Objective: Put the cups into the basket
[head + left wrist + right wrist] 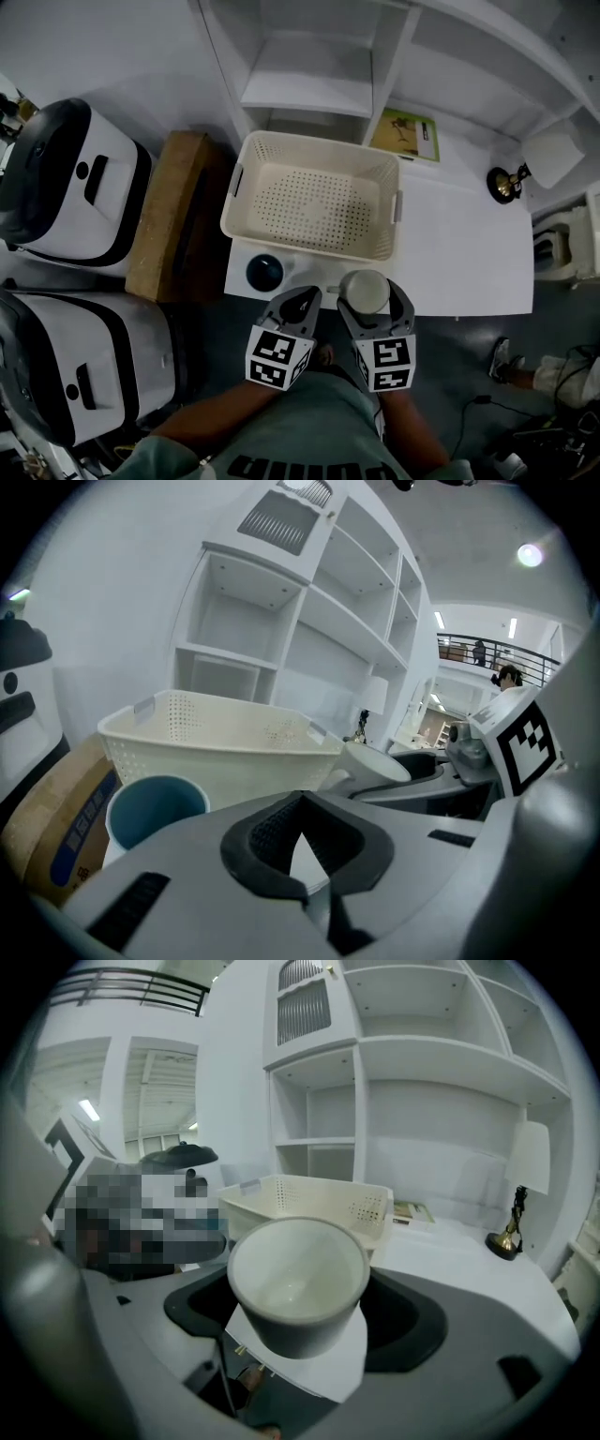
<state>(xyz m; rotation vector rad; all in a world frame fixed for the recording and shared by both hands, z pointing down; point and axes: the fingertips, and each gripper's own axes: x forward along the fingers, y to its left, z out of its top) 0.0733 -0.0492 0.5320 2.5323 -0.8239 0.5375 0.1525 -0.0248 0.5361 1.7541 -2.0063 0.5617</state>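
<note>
The right gripper [372,302] is clamping a white cup [298,1279]. The cup is sitting upright between the jaws, which are pressing on either side of its wall, over the near edge of the white worktop [469,244]. Just to the left, the left gripper [292,307] is pointing forward with its jaws closed together on nothing. A blue cup [264,272] is standing upright on the worktop just ahead and left of that gripper. Beyond both grippers, a cream perforated basket [314,246] is resting on the worktop, near both cups.
</note>
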